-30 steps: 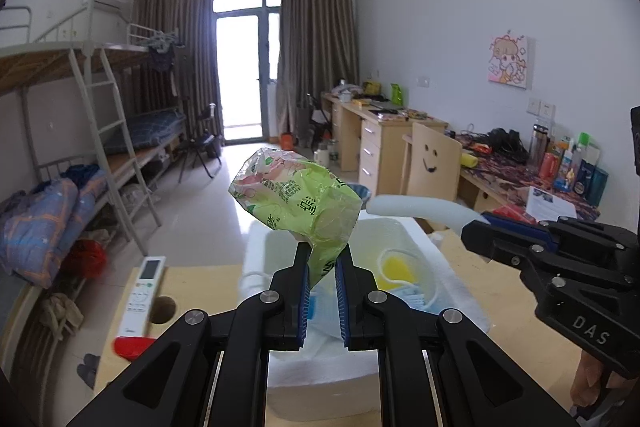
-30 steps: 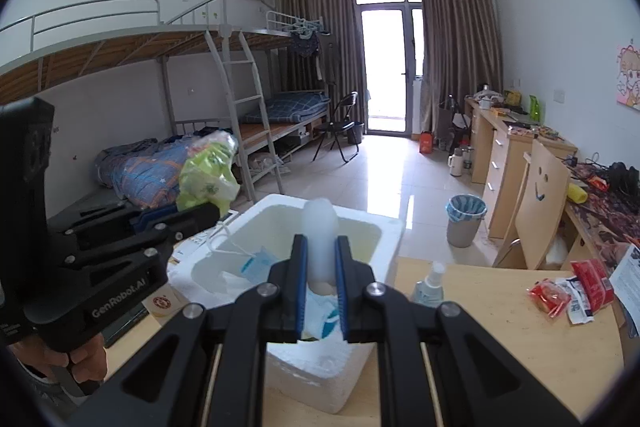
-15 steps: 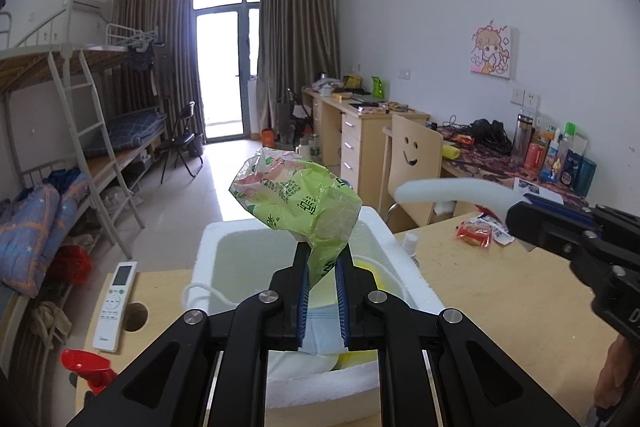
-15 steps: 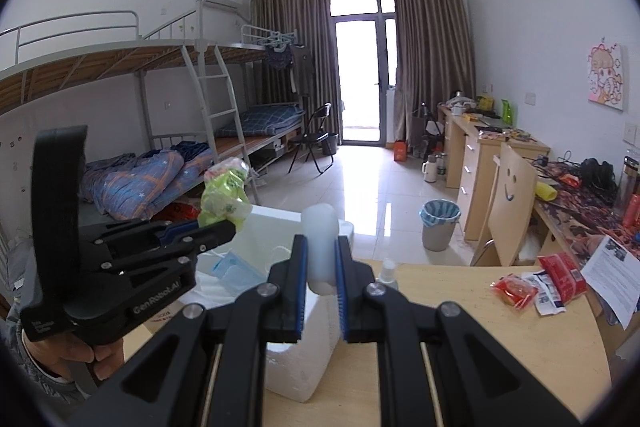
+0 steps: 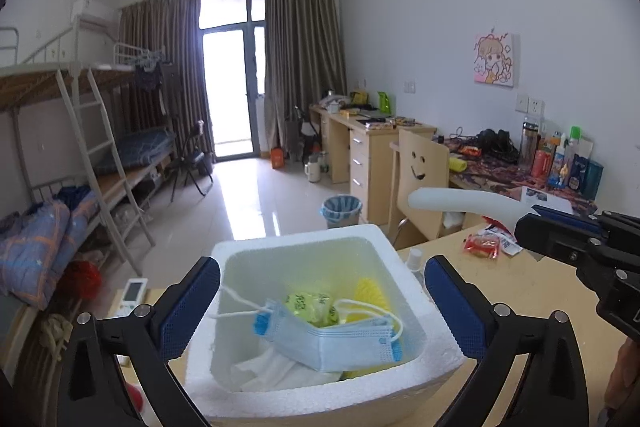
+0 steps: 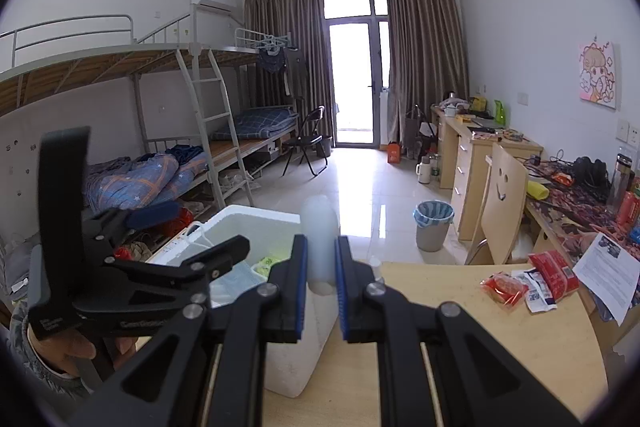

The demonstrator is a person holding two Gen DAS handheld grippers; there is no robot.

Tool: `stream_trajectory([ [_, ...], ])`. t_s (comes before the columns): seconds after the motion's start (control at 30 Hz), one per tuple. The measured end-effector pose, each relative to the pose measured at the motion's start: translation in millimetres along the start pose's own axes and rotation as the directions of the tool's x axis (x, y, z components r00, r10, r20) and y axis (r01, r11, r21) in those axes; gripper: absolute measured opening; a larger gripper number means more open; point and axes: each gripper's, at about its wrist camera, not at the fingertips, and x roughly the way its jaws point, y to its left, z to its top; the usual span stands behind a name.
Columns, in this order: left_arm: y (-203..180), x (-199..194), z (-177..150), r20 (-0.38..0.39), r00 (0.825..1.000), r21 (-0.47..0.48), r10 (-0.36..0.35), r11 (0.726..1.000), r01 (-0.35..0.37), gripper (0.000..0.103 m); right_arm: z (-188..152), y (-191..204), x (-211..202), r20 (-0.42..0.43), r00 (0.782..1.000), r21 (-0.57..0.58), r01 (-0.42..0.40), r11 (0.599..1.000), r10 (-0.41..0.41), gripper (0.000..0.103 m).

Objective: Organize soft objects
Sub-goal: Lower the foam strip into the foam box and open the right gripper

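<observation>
Dormitory room: metal bunk beds (image 6: pixel 168 99) along one wall, brown curtains (image 5: pixel 304 59) at a glazed balcony door, pale wooden desks opposite.

Surface: light wooden table (image 6: pixel 460 347).

Item 1: open white foam box (image 5: pixel 400 267) on the table. Contents: green plastic snack packet (image 5: pixel 308 307), lying low in the box; pale blue pleated face masks (image 5: pixel 340 339) with white ear loops, over white tissue; a yellow object behind them.

Item 2: left gripper (image 5: pixel 322 301), blue-padded, poised over the box. Its jaws have just been opening and now stand wide apart, one on either side of the box opening, holding nothing.

Item 3: right gripper (image 6: pixel 321 283), nearly closed, clamping a translucent white soft tube (image 6: pixel 320 231) that projects forward.

Loose: red snack packets (image 6: pixel 532 279) and a printed sheet on the table.
</observation>
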Motion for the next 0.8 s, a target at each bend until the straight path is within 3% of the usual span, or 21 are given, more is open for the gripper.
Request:
stream_trajectory([
  [0.47,11,-25,2,0.047,0.998,-0.025,0.042,0.999,-0.041,0.102,0,3,1,-0.004,1.000,-0.004,-0.006,1.000,0.006,0.016],
  [0.8,34,-45,1,0.064,0.991,-0.036,0.114,0.993,-0.111,0.102,5,21,11,-0.013,0.999,-0.022,-0.049,0.999,0.049,0.016],
])
